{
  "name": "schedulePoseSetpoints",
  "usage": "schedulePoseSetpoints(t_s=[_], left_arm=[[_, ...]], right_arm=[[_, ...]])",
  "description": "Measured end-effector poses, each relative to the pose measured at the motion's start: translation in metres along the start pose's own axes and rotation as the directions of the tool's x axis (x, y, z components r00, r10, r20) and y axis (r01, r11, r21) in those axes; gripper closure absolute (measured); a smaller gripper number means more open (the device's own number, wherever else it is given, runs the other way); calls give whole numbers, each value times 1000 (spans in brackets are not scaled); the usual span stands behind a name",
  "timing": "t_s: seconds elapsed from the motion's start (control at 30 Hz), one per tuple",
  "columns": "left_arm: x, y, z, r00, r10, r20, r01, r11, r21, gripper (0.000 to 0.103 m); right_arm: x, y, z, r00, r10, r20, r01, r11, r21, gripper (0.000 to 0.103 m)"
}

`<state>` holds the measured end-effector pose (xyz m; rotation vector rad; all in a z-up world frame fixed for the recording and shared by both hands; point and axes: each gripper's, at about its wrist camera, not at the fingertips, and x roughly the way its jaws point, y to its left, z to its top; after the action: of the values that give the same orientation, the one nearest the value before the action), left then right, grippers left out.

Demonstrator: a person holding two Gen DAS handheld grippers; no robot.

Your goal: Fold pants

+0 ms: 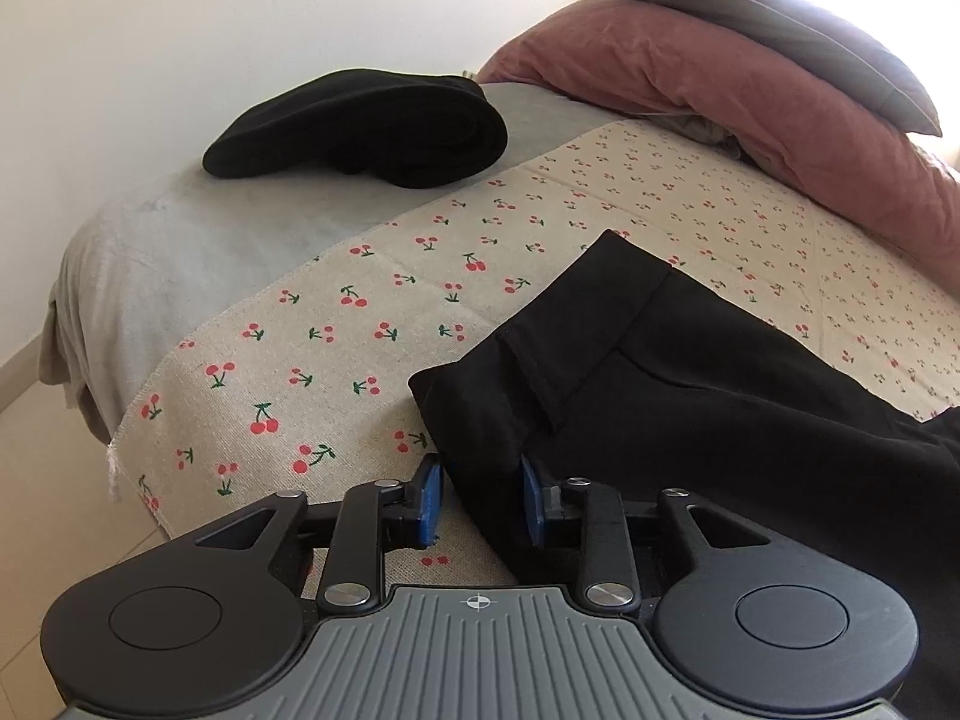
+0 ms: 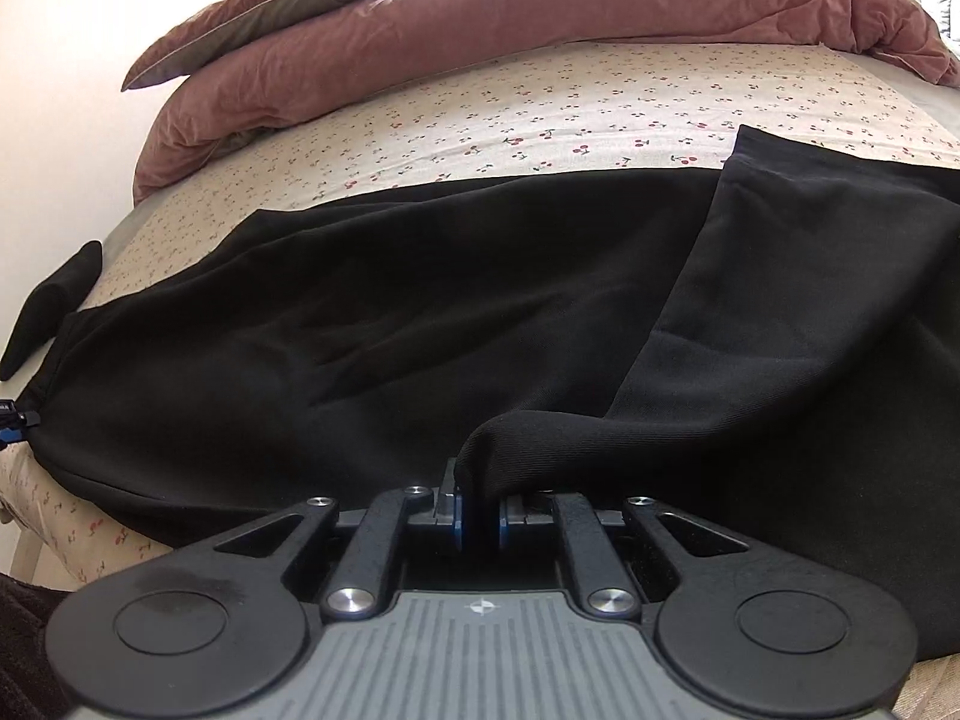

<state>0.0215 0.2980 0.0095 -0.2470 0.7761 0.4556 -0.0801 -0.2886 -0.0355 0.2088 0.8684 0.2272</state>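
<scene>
a: black pants (image 2: 420, 312) on the cherry-print cloth (image 1: 336, 324), near the bed's front edge. long axis runs side to side in the right wrist view, waistband (image 1: 600, 324) end toward the left gripper (image 1: 480, 501).

b: jaws?

a: left gripper released, pads apart, pants edge between them, not pinched. right gripper (image 2: 478, 519) clenched on a fold of pants fabric.

b: beyond that?

a: folded black garment (image 1: 360, 129) on the grey sheet (image 1: 198, 234), well apart. pink duvet (image 2: 480, 18) and pillow (image 1: 768, 18) behind.
</scene>
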Motion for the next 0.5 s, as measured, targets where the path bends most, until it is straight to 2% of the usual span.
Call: schedulePoseSetpoints(t_s=[0.03,0.1,0.13,0.17,0.27,0.33,0.4,0.5], left_arm=[[-2,-1,0,1000,15,5,-15,1000,4,60],[-8,-2,1,999,46,26,-46,999,-5,34],[-11,-2,2,998,51,38,-51,999,-12,31],[-18,-4,4,996,61,60,-60,998,-16,29],[-34,-19,8,992,54,112,-57,998,22,16],[-43,-36,9,991,-4,132,-5,997,74,13],[-49,-61,9,988,-95,118,80,988,130,9],[-54,-107,3,971,-227,77,206,954,218,8]], right_arm=[[-1,0,0,1000,-3,0,3,1000,-8,88],[-6,0,3,1000,-10,-4,10,1000,-5,67],[-11,-1,4,1000,-24,7,24,1000,-5,55],[-17,-2,6,999,-44,25,44,999,-8,50],[-33,-14,13,993,-92,70,92,996,6,40],[-41,-27,21,987,-124,101,122,992,33,38],[-46,-39,30,979,-158,125,151,986,65,35],[-48,-52,46,970,-189,151,177,980,94,32]])
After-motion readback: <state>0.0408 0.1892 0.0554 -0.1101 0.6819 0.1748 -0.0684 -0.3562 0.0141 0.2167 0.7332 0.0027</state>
